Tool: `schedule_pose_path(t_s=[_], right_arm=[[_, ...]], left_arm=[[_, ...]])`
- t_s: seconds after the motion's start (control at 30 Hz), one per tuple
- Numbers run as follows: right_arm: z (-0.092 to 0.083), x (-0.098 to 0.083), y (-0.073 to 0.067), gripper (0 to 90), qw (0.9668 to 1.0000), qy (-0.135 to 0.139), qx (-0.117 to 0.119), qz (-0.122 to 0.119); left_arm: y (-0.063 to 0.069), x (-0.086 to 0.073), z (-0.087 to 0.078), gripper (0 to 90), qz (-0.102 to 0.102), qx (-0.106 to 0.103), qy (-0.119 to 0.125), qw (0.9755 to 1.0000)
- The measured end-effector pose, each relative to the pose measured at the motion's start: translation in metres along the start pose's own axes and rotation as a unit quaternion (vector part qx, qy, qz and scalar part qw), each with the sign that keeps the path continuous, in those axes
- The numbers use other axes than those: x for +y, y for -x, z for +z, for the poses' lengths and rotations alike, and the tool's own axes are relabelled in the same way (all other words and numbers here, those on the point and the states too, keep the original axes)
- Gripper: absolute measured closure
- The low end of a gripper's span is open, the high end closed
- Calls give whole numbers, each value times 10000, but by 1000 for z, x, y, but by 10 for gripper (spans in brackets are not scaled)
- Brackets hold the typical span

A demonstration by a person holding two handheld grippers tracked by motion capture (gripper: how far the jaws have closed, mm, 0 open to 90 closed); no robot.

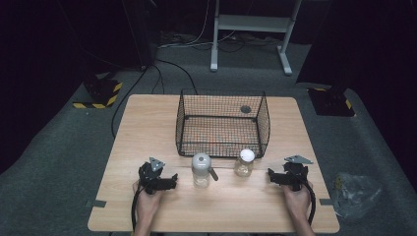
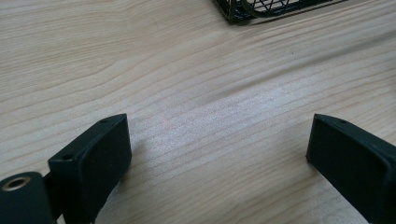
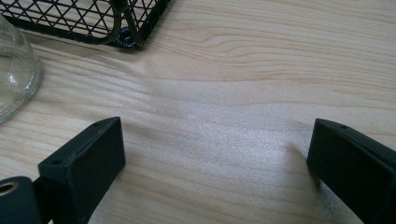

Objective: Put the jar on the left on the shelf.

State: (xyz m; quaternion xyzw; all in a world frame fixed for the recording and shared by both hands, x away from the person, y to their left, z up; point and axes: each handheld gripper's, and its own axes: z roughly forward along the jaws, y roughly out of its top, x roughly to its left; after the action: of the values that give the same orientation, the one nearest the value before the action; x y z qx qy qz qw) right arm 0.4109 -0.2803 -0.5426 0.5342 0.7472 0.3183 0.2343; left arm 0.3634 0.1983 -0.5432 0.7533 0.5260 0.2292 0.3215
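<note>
Hands rest at the near edge of the desk (image 1: 147, 123), one at each side, each holding a gripper low over the wood. The left gripper (image 1: 173, 182) sits by the near left part of the desk, its fingers (image 2: 100, 158) spread wide with only bare wood grain between them in the left gripper view. The right gripper (image 1: 270, 175) lies near the right edge, its fingers (image 3: 88, 165) likewise spread, nothing between them; the right gripper view catches the curved glass of a jar (image 3: 14, 79) at its left edge and a corner of the basket (image 3: 126, 35) beyond.

Between the two grippers, a little farther out, stand two vessels side by side but apart: a clear bottle (image 1: 201, 169) with a grey cap and a small spout or handle sticking out toward the right, and the jar (image 1: 244, 162), shorter, with a white lid. Both are upright and untouched. Just behind them sits the black wire basket (image 1: 222, 123), open-topped and seemingly empty but for a round tag on its far wall.

This looks like the very start: nothing is gripped, and the likely job is putting the bottle and jar into the basket. The next move would call for each gripper to swing inward toward its nearer vessel, keep the fingers wide enough to straddle the body, close below the cap, then lift clear of the basket's near rim before lowering in.
</note>
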Motion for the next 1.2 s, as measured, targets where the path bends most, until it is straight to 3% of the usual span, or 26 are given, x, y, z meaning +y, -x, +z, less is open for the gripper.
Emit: schedule_pose_path(t_s=[0.5, 0.77, 1.2], right_arm=[[0, 0, 0, 39, 10000, 1, 1, 5], [0, 0, 0, 39, 10000, -1, 0, 11], [0, 0, 0, 40, 10000, 2, -1, 4]], left_arm=[[1, 0, 0, 52, 4, 5, -22, 10000], [2, 0, -4, 39, 27, -99, -144, 9998], [15, -1, -30, 50, 149, -409, 223, 9988]])
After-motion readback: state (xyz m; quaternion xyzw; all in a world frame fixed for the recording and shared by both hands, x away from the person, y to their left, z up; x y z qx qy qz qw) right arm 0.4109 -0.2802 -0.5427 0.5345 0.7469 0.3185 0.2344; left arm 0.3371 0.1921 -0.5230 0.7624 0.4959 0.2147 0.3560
